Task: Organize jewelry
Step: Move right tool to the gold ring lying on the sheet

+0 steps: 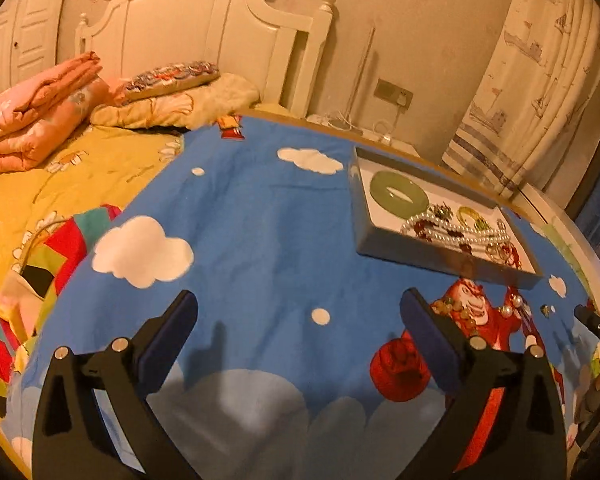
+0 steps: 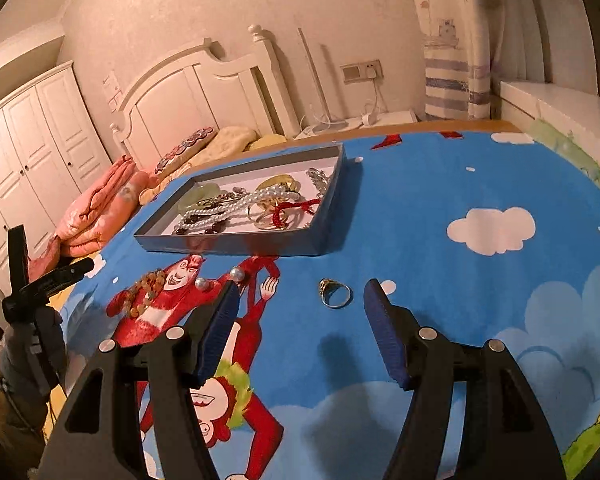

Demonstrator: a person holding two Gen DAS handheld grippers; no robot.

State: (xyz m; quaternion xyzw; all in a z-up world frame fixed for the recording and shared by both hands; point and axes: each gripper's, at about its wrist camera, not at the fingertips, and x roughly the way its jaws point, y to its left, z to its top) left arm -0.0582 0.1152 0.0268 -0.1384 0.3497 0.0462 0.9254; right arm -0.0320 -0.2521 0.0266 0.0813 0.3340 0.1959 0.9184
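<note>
A grey jewelry tray [image 1: 420, 250] [image 2: 236, 242] sits on the blue cartoon cloth and holds a green jade bangle [image 1: 398, 197], a pearl necklace [image 2: 236, 204], red cord pieces and rings. On the cloth in front of the tray lie a gold ring [image 2: 335, 293], two pearl earrings [image 2: 220, 279] and a beaded bracelet [image 2: 144, 292]. My right gripper [image 2: 300, 304] is open and empty, with the ring just ahead between its fingers. My left gripper [image 1: 300, 312] is open and empty over bare cloth, left of the tray.
The cloth [image 1: 260, 220] covers a round table beside a bed with a yellow sheet [image 1: 60, 184] and folded pink quilts [image 1: 32, 120]. A white headboard, a wall socket with cables, a curtain [image 1: 540, 80] and a white wardrobe [image 2: 24, 152] stand behind.
</note>
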